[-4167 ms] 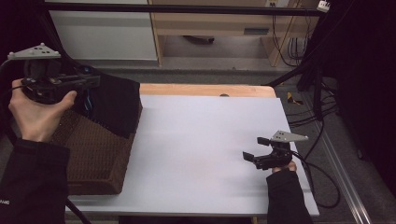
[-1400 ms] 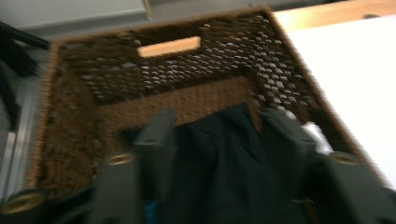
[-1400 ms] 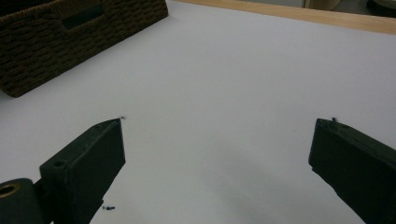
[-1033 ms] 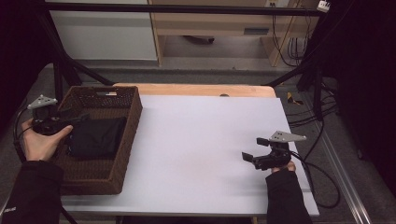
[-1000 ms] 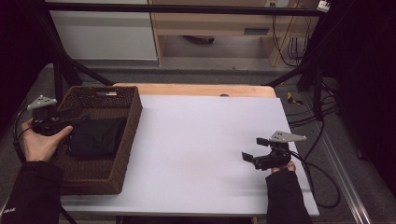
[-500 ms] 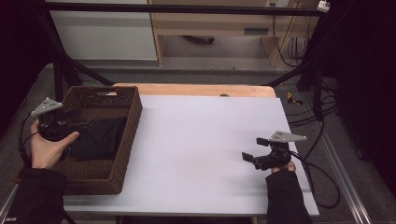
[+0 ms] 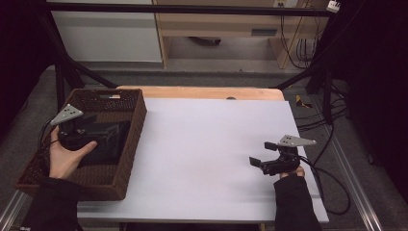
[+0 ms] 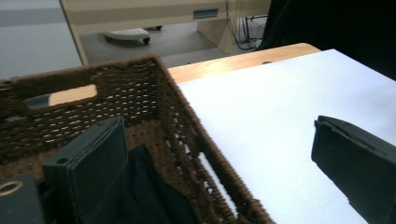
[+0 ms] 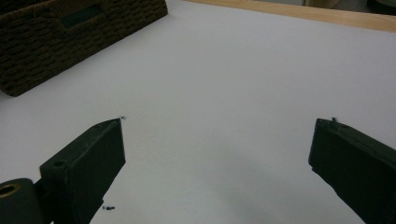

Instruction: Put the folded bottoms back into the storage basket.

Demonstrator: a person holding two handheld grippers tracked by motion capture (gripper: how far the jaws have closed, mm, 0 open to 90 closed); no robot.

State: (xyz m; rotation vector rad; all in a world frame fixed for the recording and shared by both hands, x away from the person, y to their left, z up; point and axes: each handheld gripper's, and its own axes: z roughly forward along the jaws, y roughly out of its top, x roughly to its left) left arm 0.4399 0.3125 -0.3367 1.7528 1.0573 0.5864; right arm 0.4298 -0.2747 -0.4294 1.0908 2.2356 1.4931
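A brown wicker basket [image 7: 137, 122] stands at the table's left end, and a black cloth [image 7: 110, 144] lies in it. A hand holds my left gripper [image 7: 103, 131] over the basket's left half. Its jaws have just been opening and nothing is pressed between them. In the left gripper view the left gripper [image 8: 217, 123] straddles the basket wall [image 8: 187, 135], with the black cloth [image 8: 140, 196] beside the left jaw. My right gripper [image 7: 261, 153] rests open on the white tabletop [image 7: 202, 144] at the front right. The right gripper [image 9: 219, 121] has only bare table between its jaws.
A wooden strip [image 7: 202, 92] runs along the table's far edge. Cables [image 7: 332, 187] trail off the right side beside a metal rail [image 7: 358, 192]. Black frame posts [image 7: 60, 72] stand behind the basket. The basket [image 9: 56, 42] shows far left in the right gripper view.
Earlier the left gripper held the black cloth up above the basket; now the cloth lies inside. Over the last second the left hand shifted right, over the basket. The right gripper stayed still.
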